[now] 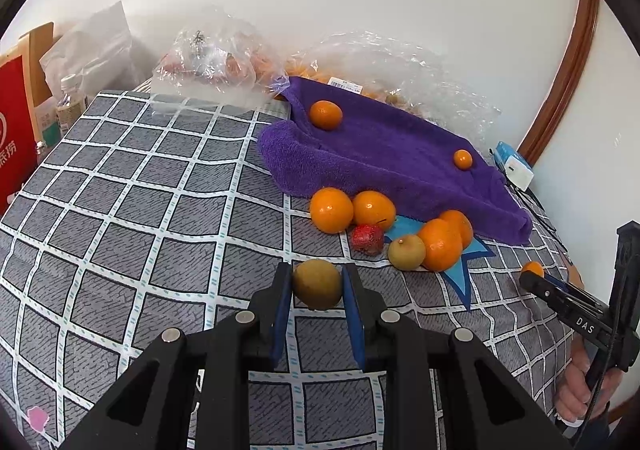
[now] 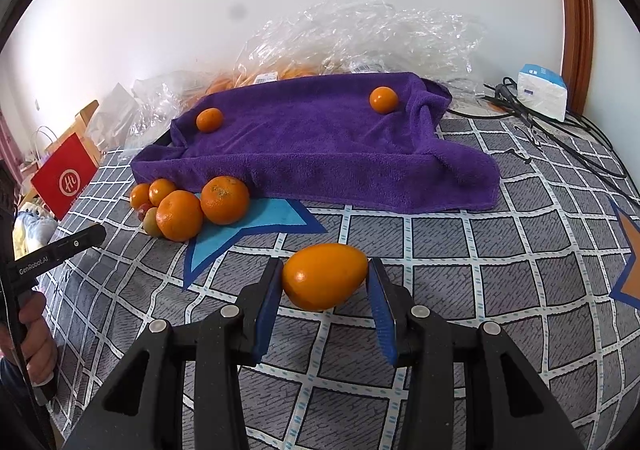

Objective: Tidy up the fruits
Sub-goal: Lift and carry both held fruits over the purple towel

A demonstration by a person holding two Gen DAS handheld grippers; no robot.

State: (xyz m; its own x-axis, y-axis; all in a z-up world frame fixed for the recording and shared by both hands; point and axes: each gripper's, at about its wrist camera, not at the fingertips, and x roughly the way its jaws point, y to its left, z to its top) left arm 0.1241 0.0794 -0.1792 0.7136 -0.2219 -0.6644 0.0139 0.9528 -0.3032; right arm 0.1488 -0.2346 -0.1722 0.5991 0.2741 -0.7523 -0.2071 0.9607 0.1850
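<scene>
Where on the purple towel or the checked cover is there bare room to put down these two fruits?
The purple terry towel is bare across its middle, between the two small oranges near its ends. The grey checked bed cover right of the blue star patch is also free. It is crowded at the fruit cluster by the towel's front left corner.

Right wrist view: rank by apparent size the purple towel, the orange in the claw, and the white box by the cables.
1. purple towel
2. orange in the right claw; nearness to the camera inflates it
3. white box, far back, so its rank against the orange is unsure
</scene>
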